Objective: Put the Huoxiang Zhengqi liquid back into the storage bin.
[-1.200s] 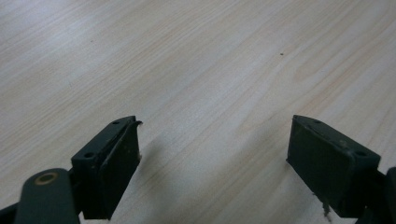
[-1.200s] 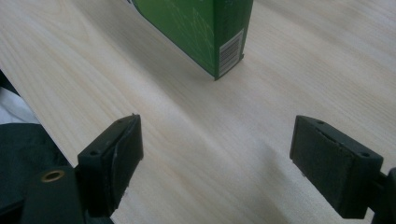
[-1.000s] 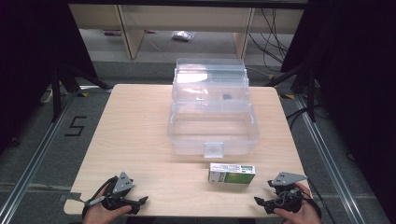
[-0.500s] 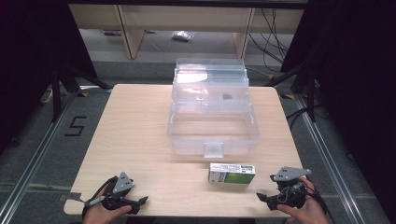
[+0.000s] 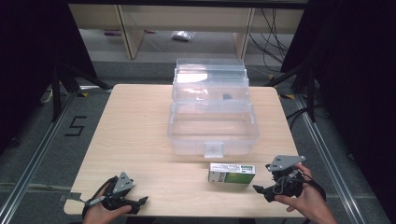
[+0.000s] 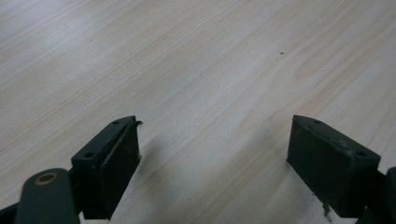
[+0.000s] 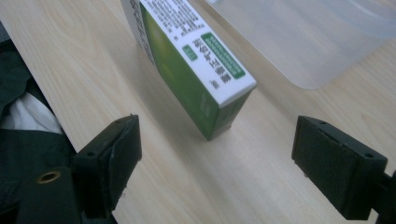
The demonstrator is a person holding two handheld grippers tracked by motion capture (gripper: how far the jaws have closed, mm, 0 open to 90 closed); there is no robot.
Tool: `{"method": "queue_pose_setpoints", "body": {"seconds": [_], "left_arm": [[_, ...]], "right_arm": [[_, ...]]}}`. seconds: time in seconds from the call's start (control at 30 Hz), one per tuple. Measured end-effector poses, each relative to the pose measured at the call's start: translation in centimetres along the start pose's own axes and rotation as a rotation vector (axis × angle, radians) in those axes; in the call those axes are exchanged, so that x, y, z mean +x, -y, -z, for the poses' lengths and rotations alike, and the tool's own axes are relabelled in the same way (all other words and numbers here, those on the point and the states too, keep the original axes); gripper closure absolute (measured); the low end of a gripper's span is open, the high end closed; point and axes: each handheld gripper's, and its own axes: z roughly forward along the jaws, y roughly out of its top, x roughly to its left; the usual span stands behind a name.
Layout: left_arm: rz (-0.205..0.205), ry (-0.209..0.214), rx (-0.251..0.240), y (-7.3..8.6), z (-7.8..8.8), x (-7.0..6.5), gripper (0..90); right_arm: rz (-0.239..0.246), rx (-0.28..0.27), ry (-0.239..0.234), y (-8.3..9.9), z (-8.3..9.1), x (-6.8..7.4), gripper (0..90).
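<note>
Right tongs [image 5: 259,190] lined up on green-and-white carton [image 5: 232,173], pre-grasp.

Carton flat on table [image 5: 135,126], just in front of clear plastic storage box [image 5: 212,122], near its front latch, apart from it. Right tongs released, spread wide, aimed at carton's short end, not touching. Left tongs [image 5: 142,201] released too, parked on bare table at near left corner, well apart. For clean grasp: advance until carton end sits between both pads [image 7: 122,158], square up to long sides, stay low, clench mid-height; skewed approach likely spins carton into box wall.
</note>
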Motion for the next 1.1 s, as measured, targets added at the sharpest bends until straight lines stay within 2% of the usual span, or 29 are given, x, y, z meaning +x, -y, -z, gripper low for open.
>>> {"method": "queue_pose_setpoints", "body": {"seconds": [0.03,0.07,0.13,0.27,0.33,0.4,0.43,0.53,0.67,0.7,0.73,0.8,0.83,0.87,1.0,1.07,1.1], "left_arm": [[-0.001,0.0,0.001,0.0,0.0,0.0,16.3],[-0.001,0.0,0.001,0.0,0.0,0.0,16.3],[0.0,0.0,0.001,0.0,0.0,0.0,16.3],[-0.001,0.002,0.0,0.0,0.0,0.0,16.3],[-0.001,0.0,0.0,0.0,0.0,0.0,16.3],[0.0,0.001,0.0,0.0,0.0,0.0,16.3],[-0.001,0.001,0.0,0.0,0.0,0.0,16.4],[0.0,0.001,0.0,0.0,0.0,0.0,16.3],[0.0,-0.002,-0.004,0.0,0.0,0.0,16.3],[0.0,-0.002,-0.004,0.0,0.0,0.0,16.4],[0.001,-0.001,-0.004,0.0,0.0,0.0,16.3],[-0.001,0.0,-0.003,0.0,0.0,0.0,16.3],[-0.001,0.0,-0.003,0.0,0.0,0.0,16.4],[-0.001,0.0,-0.003,0.0,0.0,0.0,16.3],[-0.001,-0.001,-0.004,0.0,0.0,0.0,16.3],[0.0,0.001,-0.004,0.0,0.0,0.0,16.4],[-0.001,0.0,-0.003,0.0,0.0,0.0,16.4]], "right_arm": [[-0.004,-0.008,0.008,-0.3,-0.1,0.1,16.8],[0.021,-0.007,0.01,-0.6,-0.1,0.0,16.8],[0.038,0.015,0.001,-1.3,-0.2,0.0,16.8],[0.05,0.017,0.008,-2.6,-1.0,0.1,16.7],[0.071,0.035,0.002,-3.2,-1.4,0.1,16.7],[0.066,0.061,0.001,-3.9,-1.6,0.4,16.8],[0.085,0.052,-0.004,-4.3,-1.9,0.4,16.9],[0.136,0.08,-0.007,-5.2,-2.5,0.5,16.9],[0.143,0.121,-0.021,-6.3,-3.4,0.8,16.9],[0.17,0.124,-0.026,-6.5,-3.7,0.8,16.9],[0.154,0.14,-0.03,-6.7,-3.9,1.0,16.9],[0.165,0.155,-0.038,-7.2,-4.6,1.1,17.0],[0.194,0.157,-0.05,-7.4,-4.9,1.1,17.0],[0.178,0.175,-0.049,-7.6,-5.1,1.3,17.0],[0.219,0.195,-0.057,-8.1,-6.1,1.4,17.2],[0.244,0.23,-0.07,-8.6,-6.9,1.5,18.2],[0.244,0.23,-0.07,-8.6,-6.9,1.5,18.2]]}}
